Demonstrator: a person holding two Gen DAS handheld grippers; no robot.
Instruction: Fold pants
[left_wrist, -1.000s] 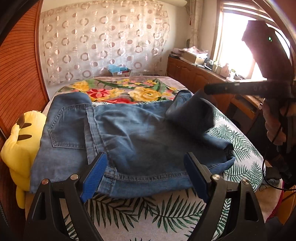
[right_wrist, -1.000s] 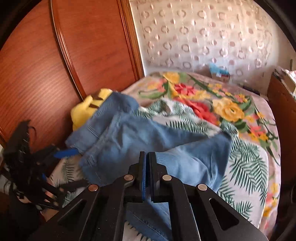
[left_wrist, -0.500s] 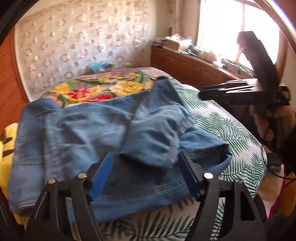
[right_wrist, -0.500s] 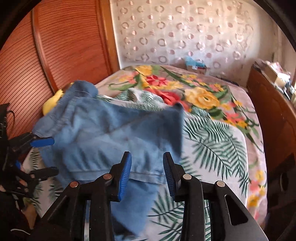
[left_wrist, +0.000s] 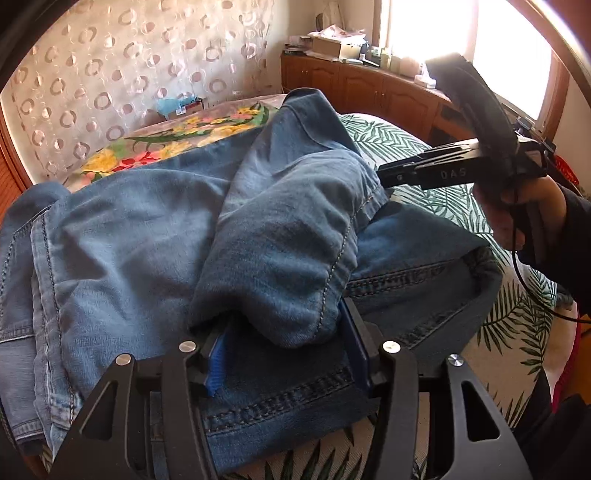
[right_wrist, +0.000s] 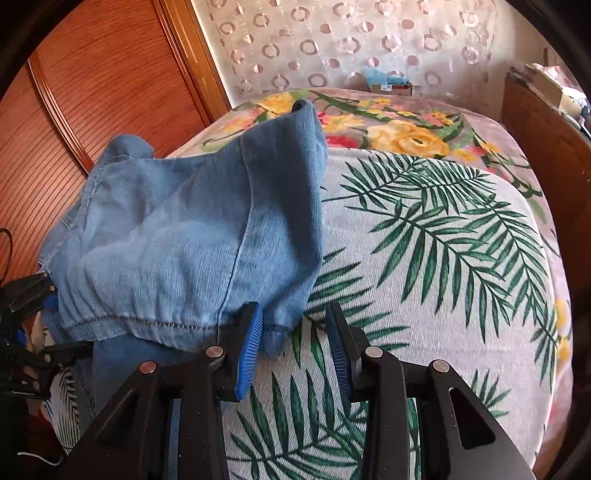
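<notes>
- Left wrist view: the left gripper (left_wrist: 282, 349) is closing its blue-padded jaws around a bunched fold of the blue denim pants (left_wrist: 155, 236). The fold lies between the pads, but whether they press on it yet cannot be told.
- The rest of the pants spreads ahead of and to the left of this gripper, over a bed (left_wrist: 417, 147) covered with a palm-leaf print.
- Ahead and to the right, a hand (left_wrist: 524, 210) holds the right gripper (left_wrist: 388, 179), its tip at the far edge of the raised fold.
- Right wrist view: the right gripper (right_wrist: 293, 345) stands spread. A corner of the pants (right_wrist: 192, 236) hangs between the pads, just beside the left one, not pinched.
- The denim heaps ahead and to the left; bare bedcover lies ahead and to the right.
</notes>
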